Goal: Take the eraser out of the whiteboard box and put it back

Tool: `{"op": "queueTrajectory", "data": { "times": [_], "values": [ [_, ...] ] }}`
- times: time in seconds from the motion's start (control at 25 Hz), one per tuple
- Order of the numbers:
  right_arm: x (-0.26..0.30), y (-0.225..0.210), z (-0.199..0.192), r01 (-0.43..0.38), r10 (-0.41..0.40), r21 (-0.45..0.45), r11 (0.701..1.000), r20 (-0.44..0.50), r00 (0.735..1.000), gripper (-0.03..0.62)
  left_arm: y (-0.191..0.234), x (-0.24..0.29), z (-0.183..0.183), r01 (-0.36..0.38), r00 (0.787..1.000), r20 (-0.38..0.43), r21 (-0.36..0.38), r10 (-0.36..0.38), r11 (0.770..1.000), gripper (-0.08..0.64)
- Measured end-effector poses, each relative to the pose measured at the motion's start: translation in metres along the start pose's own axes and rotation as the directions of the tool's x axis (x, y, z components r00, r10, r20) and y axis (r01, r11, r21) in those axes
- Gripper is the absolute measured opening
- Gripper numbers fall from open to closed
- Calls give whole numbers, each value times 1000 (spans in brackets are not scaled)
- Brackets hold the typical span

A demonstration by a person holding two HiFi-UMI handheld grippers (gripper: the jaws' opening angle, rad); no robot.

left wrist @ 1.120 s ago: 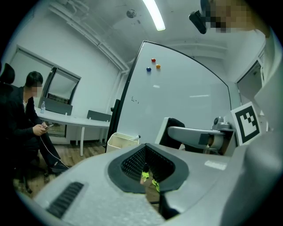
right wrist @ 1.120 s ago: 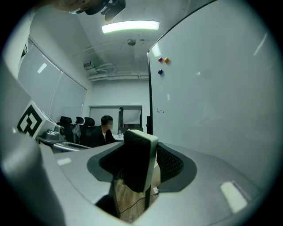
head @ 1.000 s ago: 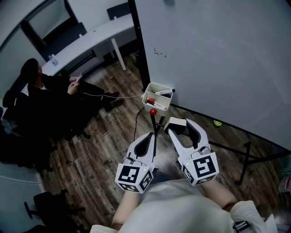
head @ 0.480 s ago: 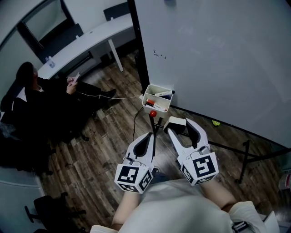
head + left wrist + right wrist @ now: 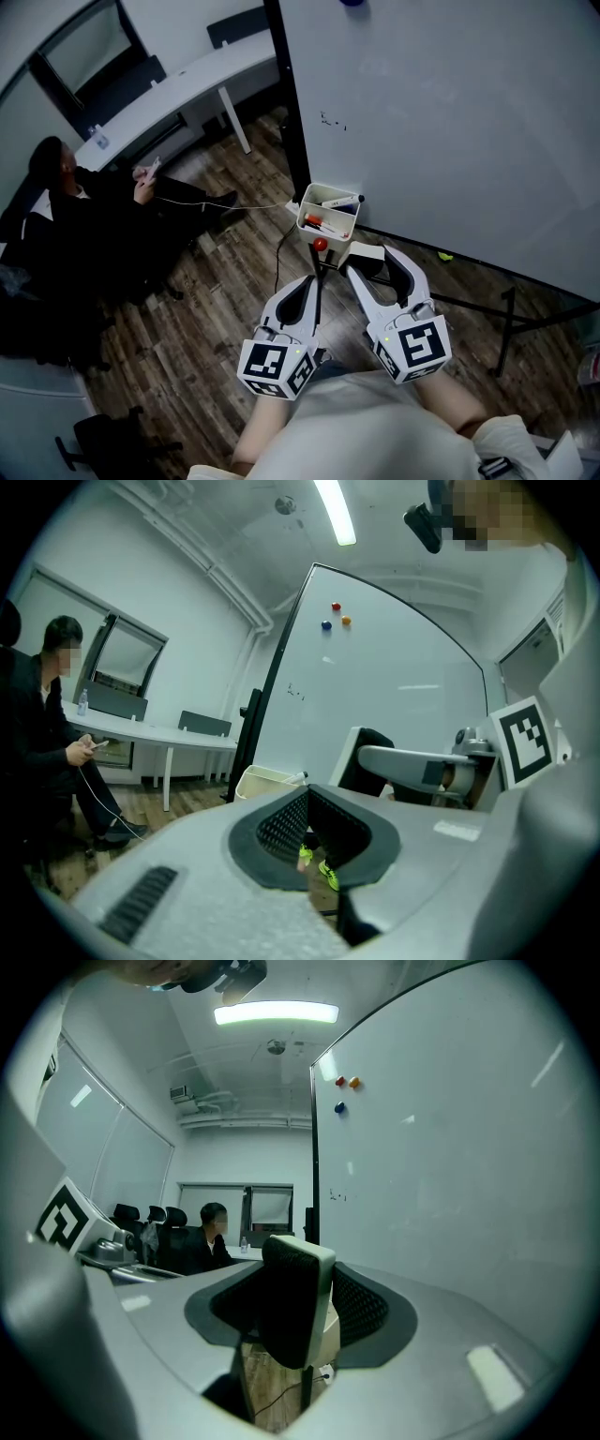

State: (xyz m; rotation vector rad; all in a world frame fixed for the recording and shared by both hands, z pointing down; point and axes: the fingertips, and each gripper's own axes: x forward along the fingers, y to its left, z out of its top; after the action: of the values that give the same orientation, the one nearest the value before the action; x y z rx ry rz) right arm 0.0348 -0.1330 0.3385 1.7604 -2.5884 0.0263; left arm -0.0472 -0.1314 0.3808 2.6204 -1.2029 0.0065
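The eraser point(image 5: 365, 256), a white block with black felt, sits between the jaws of my right gripper point(image 5: 373, 262), which is shut on it. In the right gripper view the eraser point(image 5: 292, 1312) stands upright between the pads and fills the gap. The cream whiteboard box point(image 5: 327, 212) hangs at the whiteboard's lower left corner, just beyond the grippers, with markers inside. My left gripper point(image 5: 305, 292) is beside the right one, jaws together and holding nothing. From the left gripper view I see the box point(image 5: 265, 782) ahead and the eraser point(image 5: 364, 759) to the right.
The whiteboard point(image 5: 450, 122) stands on a black frame with a red knob point(image 5: 320, 244) under the box. A seated person point(image 5: 84, 216) is at the left by a white desk point(image 5: 178, 89). A cable point(image 5: 279, 258) lies on the wooden floor.
Both grippers keep their places and the eraser stays gripped. Only the head camera has tipped slightly, so the box sits a little lower in the picture.
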Motion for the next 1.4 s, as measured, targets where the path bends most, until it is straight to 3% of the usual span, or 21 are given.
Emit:
{"op": "queueTrajectory", "data": {
  "times": [1.4],
  "values": [
    [98, -23, -10, 116, -116, -19, 993, -38, 992, 227, 77, 61, 11, 108, 993, -49, -14, -108, 994, 5]
  ]
}}
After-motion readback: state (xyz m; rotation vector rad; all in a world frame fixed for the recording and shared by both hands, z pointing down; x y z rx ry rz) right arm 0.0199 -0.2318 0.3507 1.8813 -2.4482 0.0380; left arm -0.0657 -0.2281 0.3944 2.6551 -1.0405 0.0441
